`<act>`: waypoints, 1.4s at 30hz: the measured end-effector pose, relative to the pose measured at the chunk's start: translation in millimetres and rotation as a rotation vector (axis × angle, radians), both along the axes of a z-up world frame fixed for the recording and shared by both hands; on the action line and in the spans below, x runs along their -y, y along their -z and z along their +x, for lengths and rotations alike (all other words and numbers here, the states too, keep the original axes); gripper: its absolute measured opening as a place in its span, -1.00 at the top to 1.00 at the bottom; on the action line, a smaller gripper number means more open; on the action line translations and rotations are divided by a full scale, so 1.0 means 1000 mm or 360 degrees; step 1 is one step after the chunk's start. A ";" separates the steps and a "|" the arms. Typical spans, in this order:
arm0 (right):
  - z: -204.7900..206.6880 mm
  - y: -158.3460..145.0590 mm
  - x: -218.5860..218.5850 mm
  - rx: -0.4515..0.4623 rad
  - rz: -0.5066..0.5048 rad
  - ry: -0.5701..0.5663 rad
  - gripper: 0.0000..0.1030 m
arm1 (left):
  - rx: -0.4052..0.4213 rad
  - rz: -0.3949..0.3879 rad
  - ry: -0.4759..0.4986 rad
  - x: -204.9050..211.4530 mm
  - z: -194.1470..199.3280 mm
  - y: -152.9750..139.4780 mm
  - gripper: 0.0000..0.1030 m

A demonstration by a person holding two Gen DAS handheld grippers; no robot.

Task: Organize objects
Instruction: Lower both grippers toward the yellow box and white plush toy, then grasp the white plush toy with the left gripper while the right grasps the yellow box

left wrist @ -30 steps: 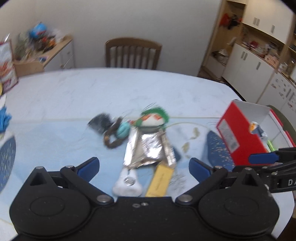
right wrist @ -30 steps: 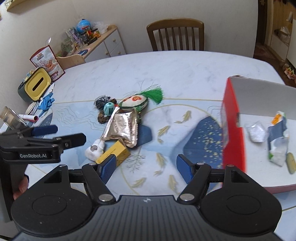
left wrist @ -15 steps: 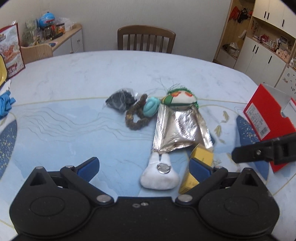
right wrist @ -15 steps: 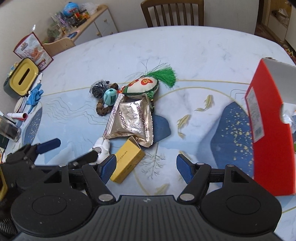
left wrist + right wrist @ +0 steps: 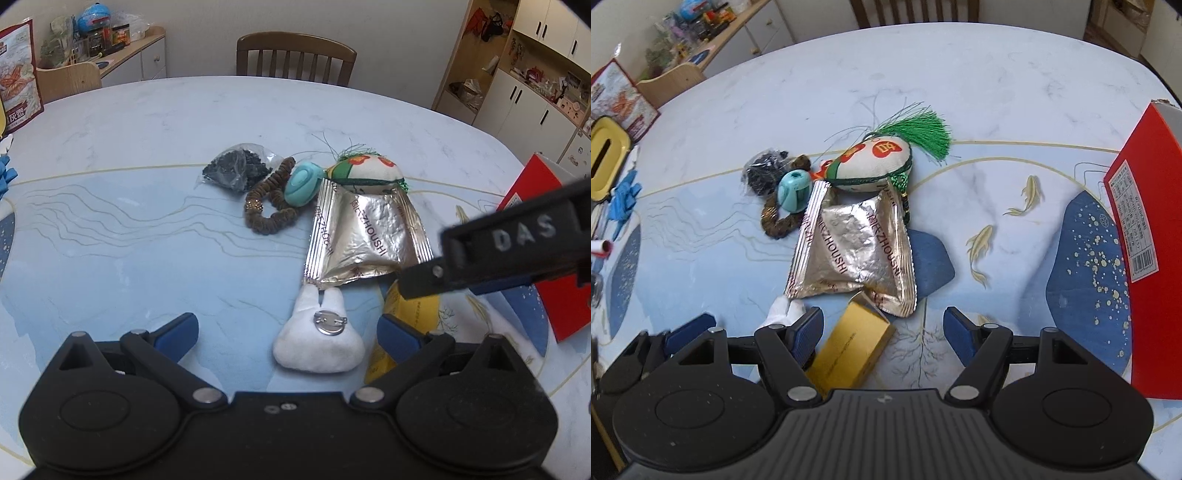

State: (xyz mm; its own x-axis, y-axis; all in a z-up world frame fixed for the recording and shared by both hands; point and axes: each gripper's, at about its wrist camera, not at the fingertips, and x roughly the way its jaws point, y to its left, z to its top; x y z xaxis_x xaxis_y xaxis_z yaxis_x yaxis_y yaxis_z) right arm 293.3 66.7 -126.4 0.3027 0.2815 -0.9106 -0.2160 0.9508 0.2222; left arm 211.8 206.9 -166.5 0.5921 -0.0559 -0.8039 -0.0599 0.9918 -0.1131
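1. Left wrist view: left tongs spread wide, empty, low over the counter; white plush brooch lies between the tips, its pin back visible only here.
2. Right wrist view: right tongs spread wide, empty; yellow box lies between the tips, one end under the foil packet.
3. Only this view shows the green tassel of the embroidered sachet in full.
4. Red box at right, cut off by the frame; its interior is hidden.
5. Brooch mostly hidden in the right view.
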 end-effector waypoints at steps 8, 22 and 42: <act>0.000 0.009 -0.017 -0.0010 -0.0071 -0.0014 -0.38 | -0.0018 0.0017 -0.0003 0.002 0.001 0.009 -0.99; -0.011 0.022 -0.010 -0.0037 -0.0130 -0.0035 0.05 | 0.0052 0.0100 0.0037 0.013 -0.001 0.013 -0.71; -0.023 0.014 0.008 -0.0048 -0.0049 -0.0035 0.44 | 0.0072 0.0075 0.0082 0.027 -0.008 0.006 0.01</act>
State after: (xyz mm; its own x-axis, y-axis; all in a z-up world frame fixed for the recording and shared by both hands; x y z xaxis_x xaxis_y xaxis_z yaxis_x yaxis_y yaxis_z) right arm 270.3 58.6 -140.3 0.2688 0.2595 -0.9276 -0.2304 0.9524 0.1997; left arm 203.6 179.4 -172.1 0.6251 -0.0496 -0.7790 -0.0048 0.9977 -0.0674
